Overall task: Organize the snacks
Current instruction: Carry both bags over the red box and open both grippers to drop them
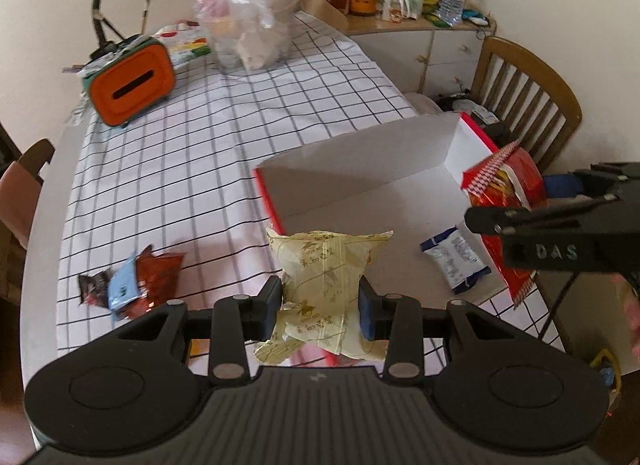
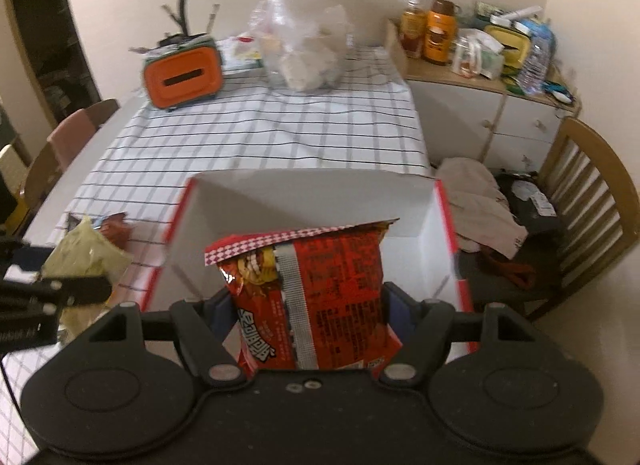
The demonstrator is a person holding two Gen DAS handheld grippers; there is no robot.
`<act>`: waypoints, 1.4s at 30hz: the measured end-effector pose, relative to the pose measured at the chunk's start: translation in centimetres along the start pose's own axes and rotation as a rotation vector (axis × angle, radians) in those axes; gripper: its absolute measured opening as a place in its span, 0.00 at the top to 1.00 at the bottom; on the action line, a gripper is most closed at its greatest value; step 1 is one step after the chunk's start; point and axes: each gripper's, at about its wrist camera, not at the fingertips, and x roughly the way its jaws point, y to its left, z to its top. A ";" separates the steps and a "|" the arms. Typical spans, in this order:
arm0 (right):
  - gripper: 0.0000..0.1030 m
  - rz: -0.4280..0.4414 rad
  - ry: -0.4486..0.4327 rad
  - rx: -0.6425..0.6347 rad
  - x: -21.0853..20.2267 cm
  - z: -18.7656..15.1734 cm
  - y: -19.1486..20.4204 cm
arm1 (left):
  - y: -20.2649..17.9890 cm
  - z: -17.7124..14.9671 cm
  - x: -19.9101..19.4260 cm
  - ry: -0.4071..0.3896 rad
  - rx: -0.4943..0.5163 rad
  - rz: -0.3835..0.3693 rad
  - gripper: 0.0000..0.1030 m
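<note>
While the left wrist view shows a blue-white packet (image 1: 455, 259) lying inside the red-edged box (image 1: 276, 209) and a heap of small snack packs (image 1: 130, 285) on the checked cloth (image 1: 200, 145), the right wrist view hides the packet behind the red noodle bag (image 2: 320, 297). Left gripper (image 1: 322, 307) is clamped on the pale yellow snack pouch (image 1: 326, 265), held just before the box's near-left corner. Right gripper (image 2: 306, 313) squeezes the noodle bag between its pads, over the open box.

Soft, dim indoor light, mild motion blur, strong fisheye bending and dark corners at the edges.
</note>
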 end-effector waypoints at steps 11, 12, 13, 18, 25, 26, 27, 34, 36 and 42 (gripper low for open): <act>0.29 -0.022 0.064 0.016 4.9 1.0 -3.2 | -3.7 1.3 5.6 0.063 -0.012 0.019 0.63; 0.29 -0.023 0.069 0.008 5.4 1.1 -3.2 | -3.8 1.3 5.9 0.066 -0.015 0.022 0.63; 0.29 -0.022 0.075 0.005 5.8 1.2 -3.2 | -4.0 1.4 6.4 0.069 -0.017 0.028 0.63; 0.29 -0.010 0.119 -0.012 8.1 1.0 -3.1 | -5.0 1.4 7.8 0.084 0.005 0.054 0.63; 0.29 0.001 0.172 -0.049 10.3 -0.2 -2.7 | -4.9 0.8 8.9 0.115 -0.007 0.069 0.63; 0.29 0.002 0.172 -0.056 10.4 -0.3 -2.6 | -4.9 0.7 9.0 0.117 -0.009 0.069 0.63; 0.29 0.004 0.170 -0.067 10.5 -0.3 -2.5 | -5.0 0.6 9.1 0.119 -0.011 0.069 0.63; 0.29 0.011 0.191 -0.072 11.2 -0.2 -2.3 | -5.1 0.4 9.1 0.120 -0.017 0.075 0.63; 0.29 0.014 0.193 -0.076 11.3 -0.2 -2.3 | -5.1 0.3 9.1 0.118 -0.017 0.076 0.63; 0.29 0.027 0.175 -0.069 10.4 0.1 -2.4 | -5.1 0.2 8.7 0.103 -0.020 0.073 0.63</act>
